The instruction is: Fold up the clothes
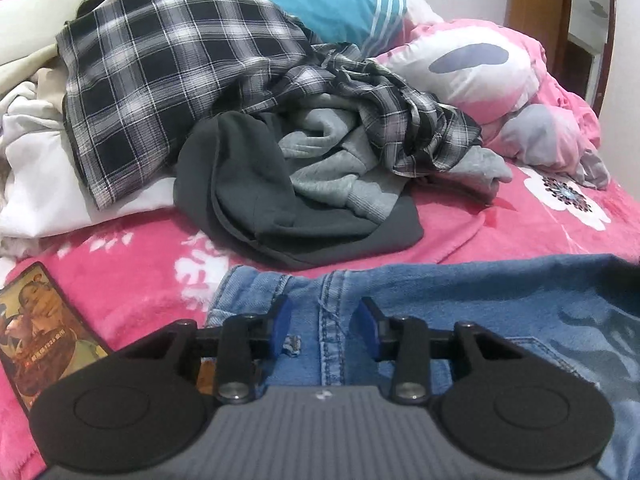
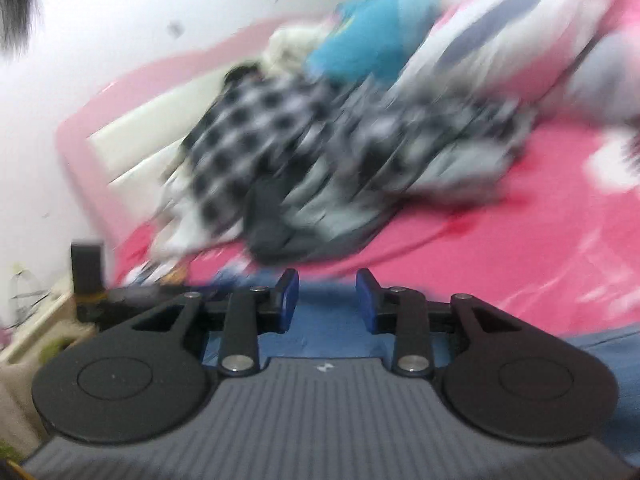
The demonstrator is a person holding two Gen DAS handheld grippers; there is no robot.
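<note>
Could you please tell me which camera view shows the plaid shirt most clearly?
The left wrist view: the plaid shirt is sharp there, draped over the clothes pile. The right wrist view shows it only as a motion-blurred checked patch.

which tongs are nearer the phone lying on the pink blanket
Left. The left tongs hang over the jeans with the phone just beside them. The right tongs are also over denim, but their blurred view shows no phone.

Phone (image 1: 44, 332) half under left claw (image 1: 324, 326); right-wrist clothes pile (image 2: 320, 168) motion-blurred.
</note>
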